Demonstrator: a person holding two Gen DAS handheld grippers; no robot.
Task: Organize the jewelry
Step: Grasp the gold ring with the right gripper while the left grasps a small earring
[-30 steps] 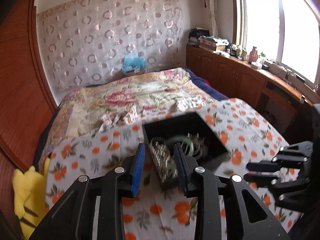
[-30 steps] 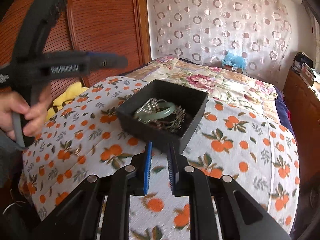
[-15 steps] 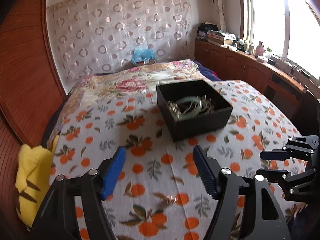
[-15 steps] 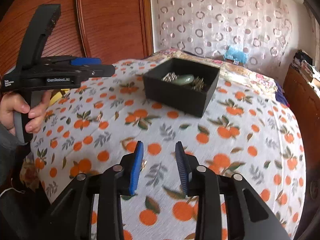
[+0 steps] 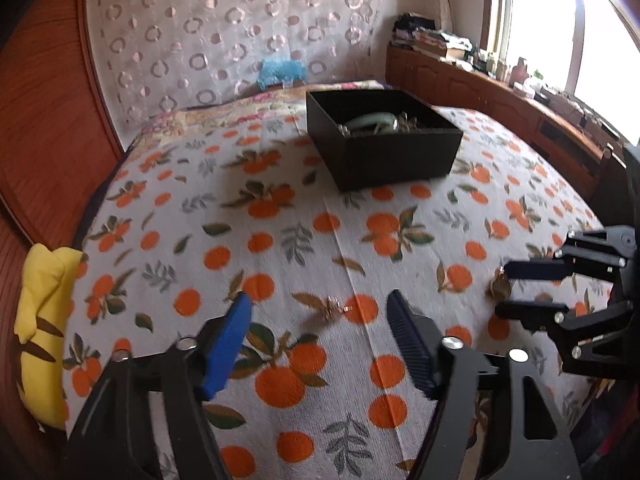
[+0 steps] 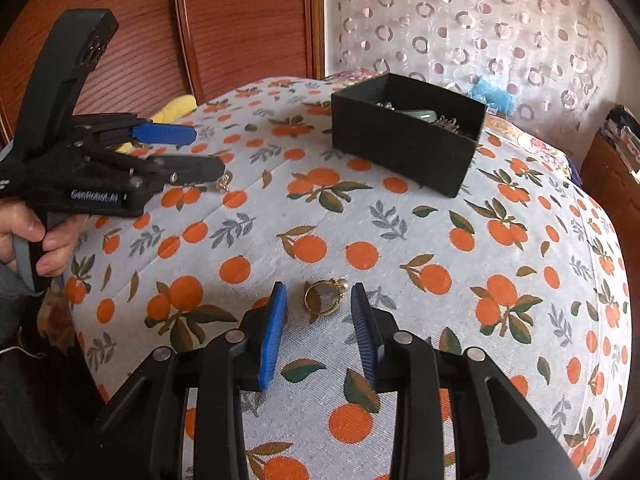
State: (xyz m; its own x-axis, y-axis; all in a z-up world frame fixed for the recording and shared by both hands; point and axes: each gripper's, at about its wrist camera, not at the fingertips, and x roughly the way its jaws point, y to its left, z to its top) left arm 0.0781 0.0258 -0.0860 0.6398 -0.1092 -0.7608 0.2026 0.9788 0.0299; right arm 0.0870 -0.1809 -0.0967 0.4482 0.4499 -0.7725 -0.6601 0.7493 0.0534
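Our right tool (image 6: pixel 318 316) hangs open with a gold ring (image 6: pixel 323 295) lying between its pads on the orange-print bedspread (image 6: pixel 440 240). Our left tool (image 5: pixel 318 312) is open too, above a small pink-gold piece (image 5: pixel 335 307). The black box (image 6: pixel 404 148), holding a green bangle (image 5: pixel 372 120) and chains, sits well apart up the bed. The soft cloth may let the ring slip or tip when the pads close. A second ago both tools were up at the box, closer to shut; now they have pulled back and opened.
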